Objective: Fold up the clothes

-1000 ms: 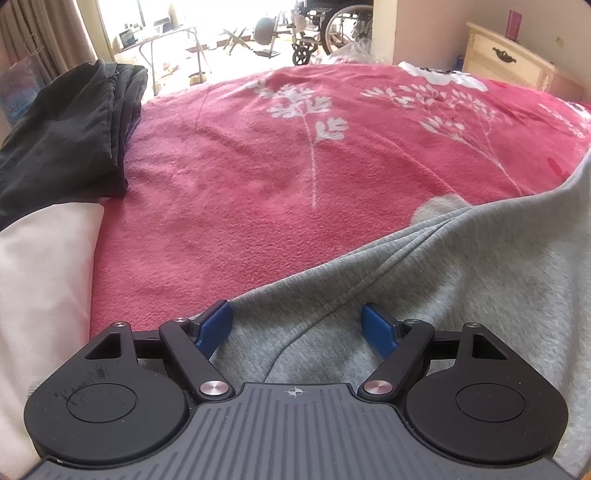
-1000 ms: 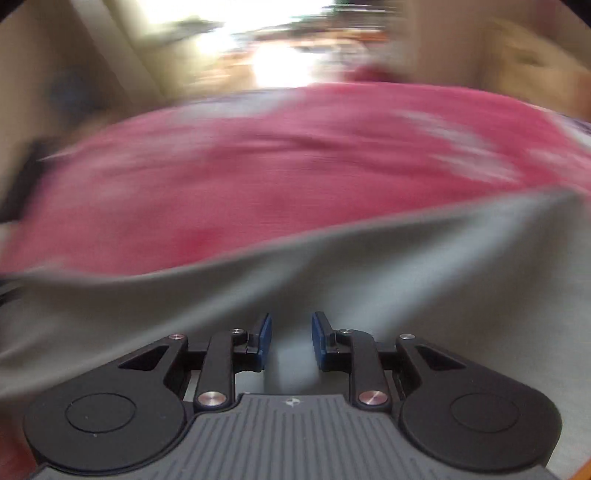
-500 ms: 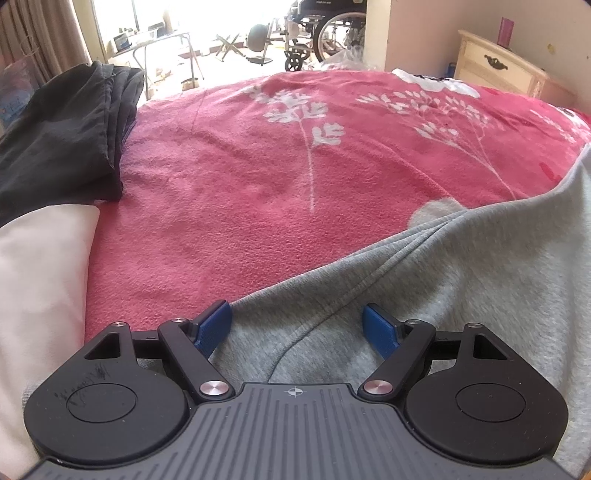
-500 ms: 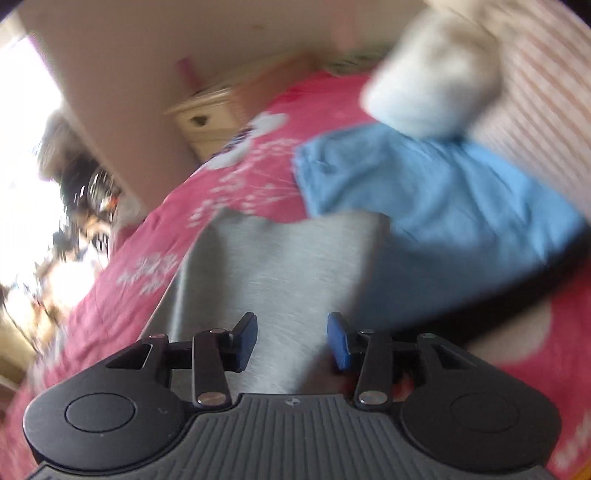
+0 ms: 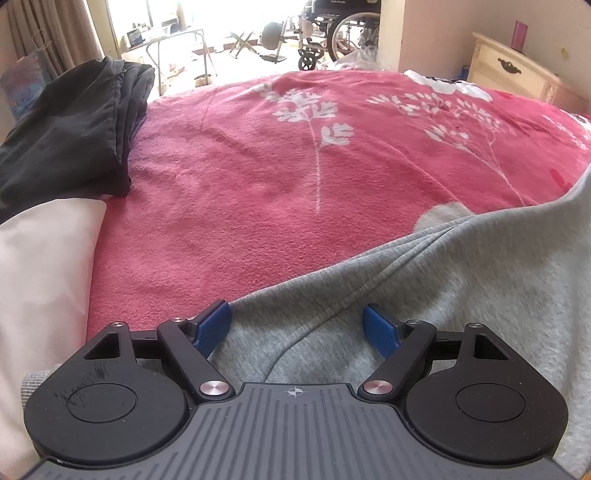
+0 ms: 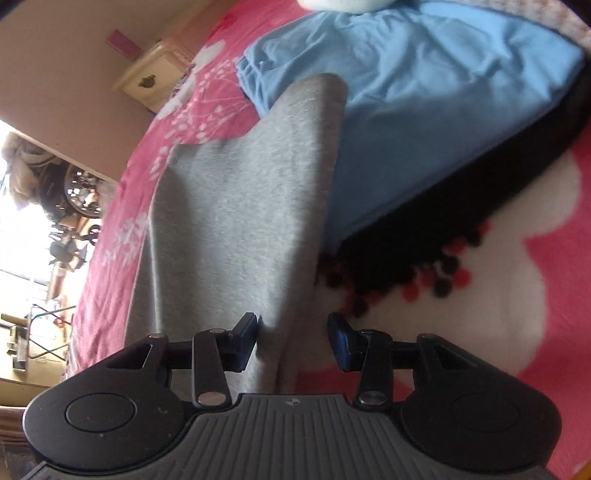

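Note:
A grey sweatshirt-like garment (image 5: 443, 295) lies spread on a red flowered blanket (image 5: 258, 166). My left gripper (image 5: 295, 314) hovers over its near edge, jaws wide open; the grey cloth lies below and between the blue pads, not pinched. In the right wrist view, which is rolled sideways, a long strip of the grey garment (image 6: 240, 203) runs away from my right gripper (image 6: 291, 325). Its jaws stand partly apart. The strip's edge lies between them beside the left pad (image 6: 247, 332), and the pads do not press on it.
A folded black garment (image 5: 66, 136) and a white cloth (image 5: 37, 258) lie at the left. A blue cloth (image 6: 424, 92) rests on a dark cloth (image 6: 443, 206) next to the grey strip. A cream nightstand (image 5: 513, 70) and a wheelchair (image 5: 343, 29) stand beyond the bed.
The right gripper swung and rolled from the garment's edge toward the end by the blue cloth, and its jaws widened. The left gripper stayed put, open.

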{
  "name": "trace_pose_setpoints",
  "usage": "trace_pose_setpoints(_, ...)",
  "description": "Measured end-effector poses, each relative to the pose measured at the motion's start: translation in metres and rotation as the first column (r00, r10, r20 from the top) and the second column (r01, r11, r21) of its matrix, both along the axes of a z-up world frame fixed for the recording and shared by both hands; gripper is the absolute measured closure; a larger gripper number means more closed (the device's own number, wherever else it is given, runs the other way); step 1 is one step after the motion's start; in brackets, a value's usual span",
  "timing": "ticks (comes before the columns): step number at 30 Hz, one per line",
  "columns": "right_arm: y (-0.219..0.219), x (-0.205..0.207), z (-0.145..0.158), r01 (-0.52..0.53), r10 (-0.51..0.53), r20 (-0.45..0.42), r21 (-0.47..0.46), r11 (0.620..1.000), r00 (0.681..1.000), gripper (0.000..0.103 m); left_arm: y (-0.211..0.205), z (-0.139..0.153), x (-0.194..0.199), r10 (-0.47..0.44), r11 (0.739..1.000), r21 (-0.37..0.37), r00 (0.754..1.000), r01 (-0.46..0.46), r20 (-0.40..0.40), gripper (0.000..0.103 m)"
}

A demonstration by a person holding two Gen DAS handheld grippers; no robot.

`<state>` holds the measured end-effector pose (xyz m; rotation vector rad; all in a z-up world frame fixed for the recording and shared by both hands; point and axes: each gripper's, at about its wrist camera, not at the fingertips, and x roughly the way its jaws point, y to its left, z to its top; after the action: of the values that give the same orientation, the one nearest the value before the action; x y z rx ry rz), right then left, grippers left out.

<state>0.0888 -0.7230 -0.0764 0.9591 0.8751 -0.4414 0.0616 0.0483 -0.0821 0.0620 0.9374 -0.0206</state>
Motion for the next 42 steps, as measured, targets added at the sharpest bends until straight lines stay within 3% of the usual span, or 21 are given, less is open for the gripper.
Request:
trace_pose_setpoints(1,0.001,0.002,0.001,-0.011,0.011,0.017,-0.018,1.0,1.0,0.06,0.0,0.0,0.0,0.0,1.0,0.001,1.0,0.0,0.0,0.022)
trace_pose_setpoints(4,0.006,0.007,0.008,-0.039,0.045,0.068,-0.09,0.995,0.997,0.093,-0.001,0.0,0.0,0.001,1.0,0.002,1.0,-0.001,-0.001,0.022)
trace_pose_setpoints(5,0.009,0.009,0.016,-0.052,0.063,0.086,-0.124,0.991,0.994,0.095,-0.001,0.0,-0.001,-0.001,1.0,0.002,1.0,0.001,0.0,0.022)
trace_pose_setpoints(10,0.031,0.011,0.078,-0.12,0.197,0.221,-0.319,0.94,0.955,0.096,0.0,0.0,-0.002,-0.006,1.0,0.0,1.0,0.006,0.005,0.022)
trace_pose_setpoints(12,0.034,0.012,0.09,-0.132,0.225,0.23,-0.36,0.924,0.947,0.096,0.001,-0.001,-0.002,-0.007,1.0,-0.001,1.0,0.007,0.008,0.022)
trace_pose_setpoints(17,0.011,0.005,0.051,-0.113,0.151,0.075,-0.371,0.922,0.986,0.096,0.002,-0.001,-0.002,-0.018,1.0,-0.003,1.0,0.018,0.01,0.022)
trace_pose_setpoints(20,-0.005,-0.006,0.034,-0.071,0.095,0.052,-0.35,0.934,0.994,0.096,0.001,0.0,-0.001,-0.021,1.0,0.0,1.0,0.021,0.01,0.022)
trace_pose_setpoints(22,-0.014,-0.013,0.027,-0.046,0.066,0.046,-0.339,0.94,0.997,0.094,0.001,-0.001,-0.002,-0.019,1.0,0.001,1.0,0.019,0.011,0.022)
trace_pose_setpoints(23,-0.015,-0.014,0.028,-0.045,0.062,0.038,-0.345,0.938,0.997,0.089,0.001,-0.001,-0.002,-0.018,1.0,0.001,1.0,0.018,0.012,0.022)
trace_pose_setpoints(26,-0.022,-0.02,0.035,0.001,0.002,0.009,-0.355,0.935,1.0,0.053,0.0,-0.001,-0.002,-0.017,1.0,0.001,1.0,0.017,0.013,0.022)
trace_pose_setpoints(27,-0.024,-0.023,0.037,0.022,-0.021,0.007,-0.36,0.933,1.0,0.047,0.0,-0.001,-0.002,-0.017,1.0,0.0,1.0,0.017,0.013,0.022)
trace_pose_setpoints(31,-0.031,-0.034,0.045,0.098,-0.108,0.001,-0.417,0.904,0.994,0.042,0.001,-0.001,-0.003,-0.018,1.0,-0.003,1.0,0.018,0.013,0.022)
trace_pose_setpoints(36,-0.035,-0.054,0.055,0.219,-0.269,-0.022,-0.52,0.826,0.963,0.042,0.002,-0.001,-0.003,-0.018,1.0,-0.004,1.0,0.018,0.013,0.022)
trace_pose_setpoints(42,-0.031,-0.081,0.07,0.362,-0.378,0.097,-0.574,0.735,0.921,0.043,0.001,-0.001,-0.004,-0.017,1.0,-0.002,1.0,0.017,0.016,0.021)
